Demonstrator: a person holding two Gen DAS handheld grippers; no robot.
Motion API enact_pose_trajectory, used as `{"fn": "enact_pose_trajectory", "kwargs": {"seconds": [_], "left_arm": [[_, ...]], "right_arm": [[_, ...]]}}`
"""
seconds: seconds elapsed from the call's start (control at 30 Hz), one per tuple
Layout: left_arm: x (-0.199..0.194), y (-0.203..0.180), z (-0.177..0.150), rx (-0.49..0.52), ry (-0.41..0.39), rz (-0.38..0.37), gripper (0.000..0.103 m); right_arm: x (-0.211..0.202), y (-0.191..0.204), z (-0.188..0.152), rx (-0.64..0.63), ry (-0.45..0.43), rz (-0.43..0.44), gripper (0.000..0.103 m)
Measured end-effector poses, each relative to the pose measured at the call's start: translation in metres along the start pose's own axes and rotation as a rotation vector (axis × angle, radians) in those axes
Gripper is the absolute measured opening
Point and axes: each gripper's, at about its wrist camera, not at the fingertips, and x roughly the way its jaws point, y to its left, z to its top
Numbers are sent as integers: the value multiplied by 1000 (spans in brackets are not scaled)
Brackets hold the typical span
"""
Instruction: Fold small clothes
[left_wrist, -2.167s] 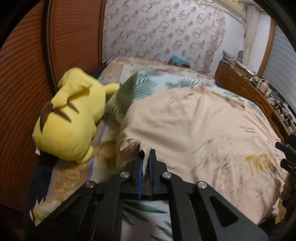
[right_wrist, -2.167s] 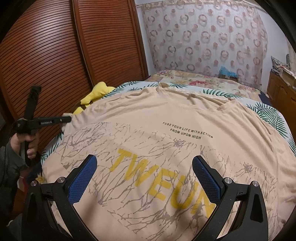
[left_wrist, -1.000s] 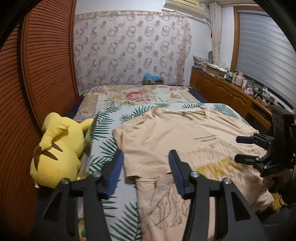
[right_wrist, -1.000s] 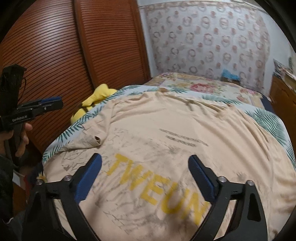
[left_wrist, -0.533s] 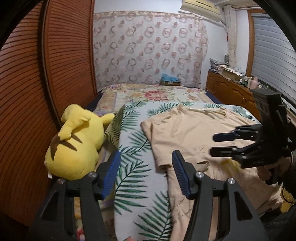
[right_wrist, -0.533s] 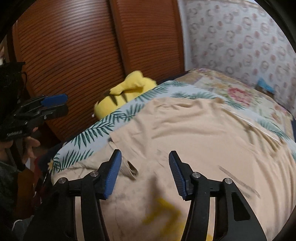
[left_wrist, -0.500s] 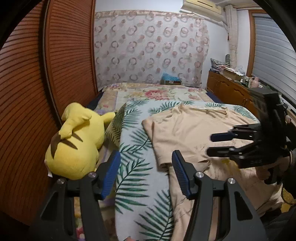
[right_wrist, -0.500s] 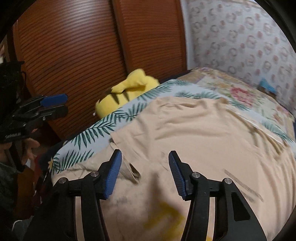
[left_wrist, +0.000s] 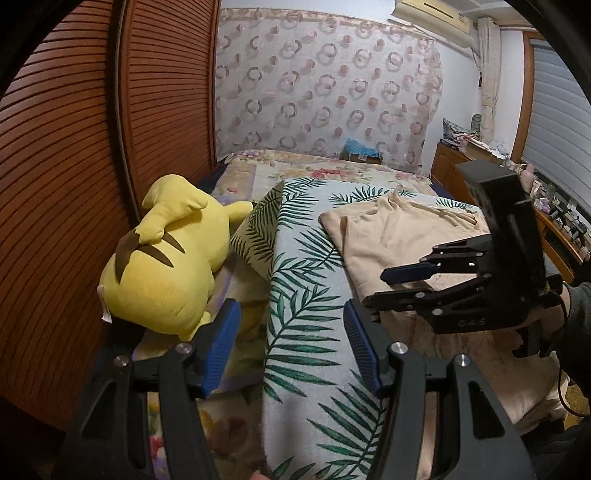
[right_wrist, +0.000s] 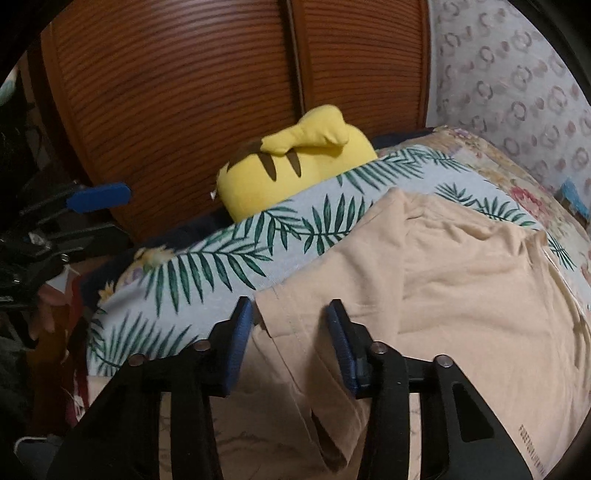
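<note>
One sleeve hem (right_wrist: 291, 328) lies between the closing right claw (right_wrist: 290, 332).

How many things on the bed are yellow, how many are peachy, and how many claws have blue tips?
Yellow: 1, the plush toy
Peach: 1, the T-shirt
Claws with blue tips: 2, the left claw, open over the leaf-print sheet, and the right claw, closing around the T-shirt's folded sleeve edge
Total: 4
</note>
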Motion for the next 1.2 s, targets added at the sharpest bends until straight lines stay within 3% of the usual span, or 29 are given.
{"fn": "enact_pose_trajectory", "kwargs": {"seconds": [0.1,0.17,0.37,0.7,0.8,0.83,0.87,0.93,0.97,1.0,1.2], "left_arm": [[0,0,-1,-2,0,-3,57],[1,-1,-2,-2,1,-7,57],[6,-12,-3,12,11,-25,57],[17,-41,0,51,23,-75,57],[20,-49,1,66,31,-80,57],[21,-51,1,67,33,-82,57],[21,-51,1,67,33,-84,57],[21,-52,1,66,34,-83,57],[21,-52,1,67,36,-82,57],[22,-52,1,68,38,-81,57],[24,-51,1,71,45,-79,57]], "right_arm": [[-1,-4,-1,5,-6,-13,9],[-5,-10,-2,25,-22,-4,5],[-42,-37,-7,140,-139,20,2],[-91,-83,-32,292,-161,-177,3],[-99,-89,-38,308,-188,-172,3],[-99,-89,-37,303,-193,-165,5],[-98,-87,-35,292,-194,-159,13],[-92,-82,-28,266,-200,-129,34],[-87,-78,-22,246,-206,-107,51],[-84,-75,-20,231,-206,-98,57],[-32,-77,3,184,-96,-79,57]]}}
